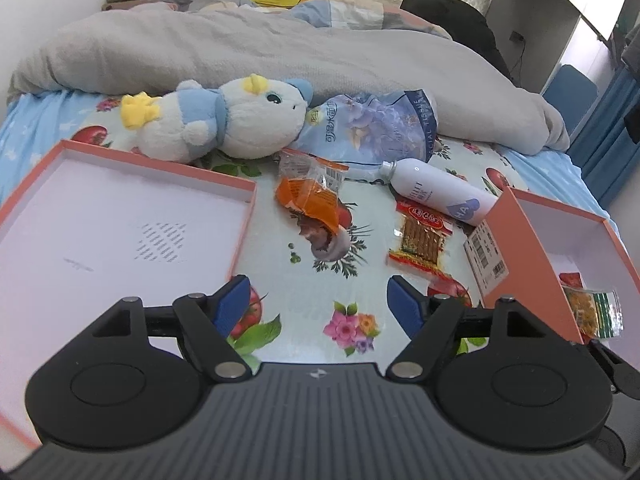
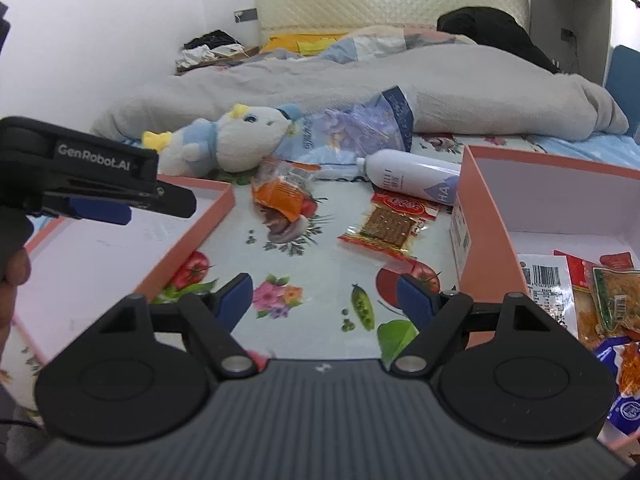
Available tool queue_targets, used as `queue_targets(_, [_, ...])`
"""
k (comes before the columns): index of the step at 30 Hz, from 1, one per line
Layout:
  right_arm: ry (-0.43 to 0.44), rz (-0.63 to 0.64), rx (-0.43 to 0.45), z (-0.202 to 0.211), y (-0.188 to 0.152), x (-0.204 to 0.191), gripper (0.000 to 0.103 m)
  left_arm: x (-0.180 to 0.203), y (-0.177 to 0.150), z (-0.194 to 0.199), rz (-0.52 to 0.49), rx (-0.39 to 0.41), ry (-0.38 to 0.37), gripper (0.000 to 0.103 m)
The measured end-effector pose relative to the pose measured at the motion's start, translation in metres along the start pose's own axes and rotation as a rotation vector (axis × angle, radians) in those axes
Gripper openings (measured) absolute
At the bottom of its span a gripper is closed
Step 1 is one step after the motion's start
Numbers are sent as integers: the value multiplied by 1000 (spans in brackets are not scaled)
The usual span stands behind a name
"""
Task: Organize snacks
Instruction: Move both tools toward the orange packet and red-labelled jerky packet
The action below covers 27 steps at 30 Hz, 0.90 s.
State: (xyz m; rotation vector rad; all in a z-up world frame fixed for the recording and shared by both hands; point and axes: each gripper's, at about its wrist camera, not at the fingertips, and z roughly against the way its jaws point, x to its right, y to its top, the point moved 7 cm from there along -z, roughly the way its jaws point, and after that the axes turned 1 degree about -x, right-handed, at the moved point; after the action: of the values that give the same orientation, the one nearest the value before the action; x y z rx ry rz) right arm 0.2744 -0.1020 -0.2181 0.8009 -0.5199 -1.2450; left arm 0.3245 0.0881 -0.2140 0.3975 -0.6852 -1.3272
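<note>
On the bed (image 1: 48,128), the snack box (image 2: 492,216) sits at three o'clock, partly filled. Two packets remain loose: the red packet (image 1: 422,236) at one o'clock and the orange packet (image 1: 310,192) at twelve. Both the left gripper (image 1: 320,300) and right gripper (image 2: 326,300) have fingers wide apart, empty; next, likely closing on a packet.

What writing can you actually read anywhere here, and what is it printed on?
"GenRobot.AI": side of the left gripper.
"HA": white bottle; its vertical lettering is too blurred.
"FACIAL TISSUE", partly creased: blue tissue pack; its Chinese characters are unclear.
Snack packet logo and barcode labels: too small.

Two snack packets (image 1: 422,240) lie flat.
</note>
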Motion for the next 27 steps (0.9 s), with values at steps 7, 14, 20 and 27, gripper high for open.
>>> queue_targets(7, [-14,15,-26,-37,7,10,81,1,14,-43,23,-13,-8,79])
queue_targets(14, [-32,31,-37,-73,19,18,81,4,30,-86,20,-36,-6,79])
queue_targets(20, [-38,4,-52,-102,26,27,81,0,47,-118,13,-41,8,80])
queue_targets(27, [-40,-13,-57,-134,35,32,80,3,63,-147,-49,-46,19,85])
